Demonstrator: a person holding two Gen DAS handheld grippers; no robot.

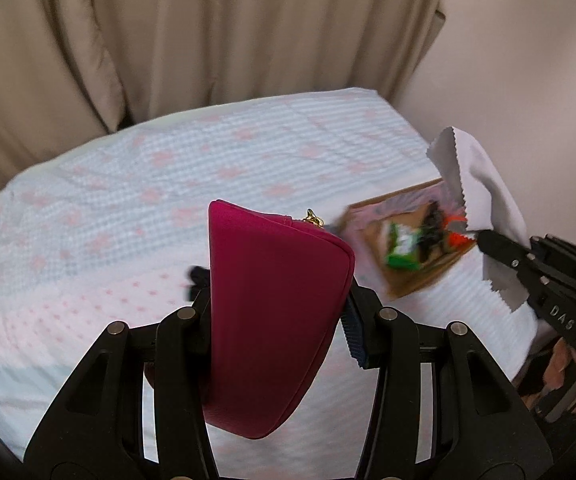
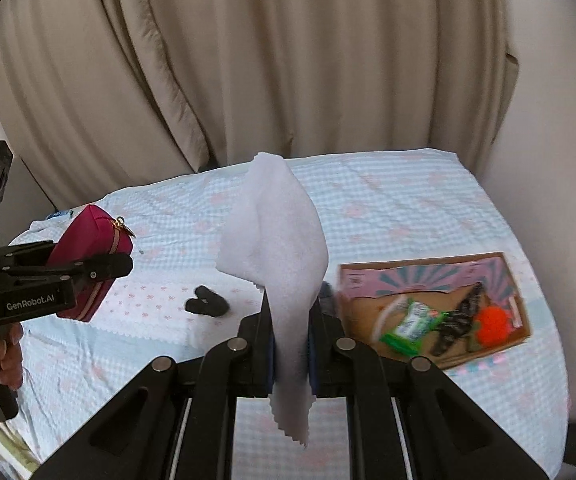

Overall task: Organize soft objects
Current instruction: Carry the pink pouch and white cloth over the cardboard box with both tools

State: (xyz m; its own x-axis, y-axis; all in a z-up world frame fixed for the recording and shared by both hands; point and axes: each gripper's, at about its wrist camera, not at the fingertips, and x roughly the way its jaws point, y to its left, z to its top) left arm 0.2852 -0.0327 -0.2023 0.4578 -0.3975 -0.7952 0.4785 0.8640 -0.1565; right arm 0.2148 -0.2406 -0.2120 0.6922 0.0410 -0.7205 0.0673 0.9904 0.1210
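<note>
Gripping a magenta zip pouch (image 1: 271,320), the left gripper (image 1: 277,312) had both fingers pressed into the pouch's sides; pouch was held up off the bed (image 1: 127,184), gold zipper pull (image 1: 315,219) at its far end. From the right wrist view the same pouch (image 2: 87,248) sat clamped in the left gripper (image 2: 99,268), well left of the cardboard box (image 2: 520,300), person's hand (image 2: 3,352) on the handle.

Right gripper (image 2: 291,344) was pinching a white microfiber cloth (image 2: 283,248) with zigzag-cut edges. Cloth stood up between the fingers, folded over at the top, lower edge hanging down past the jaws. In the left wrist view the cloth (image 1: 484,184) draped over the right gripper (image 1: 484,242), partly in front of the box (image 1: 404,280).

Box lay flat on the bed, open side up. Inside it: a green snack packet (image 2: 412,326), a dark patterned fabric piece (image 2: 458,320) right of the packet, an orange fuzzy ball (image 2: 494,324) at the right end. Motion blur hid finer details of these.

A small black item (image 2: 207,300) lay on the bed left of the box, between box and pouch; couldn't tell what it was. Beige curtain (image 2: 247,60) hung behind the bed.
</note>
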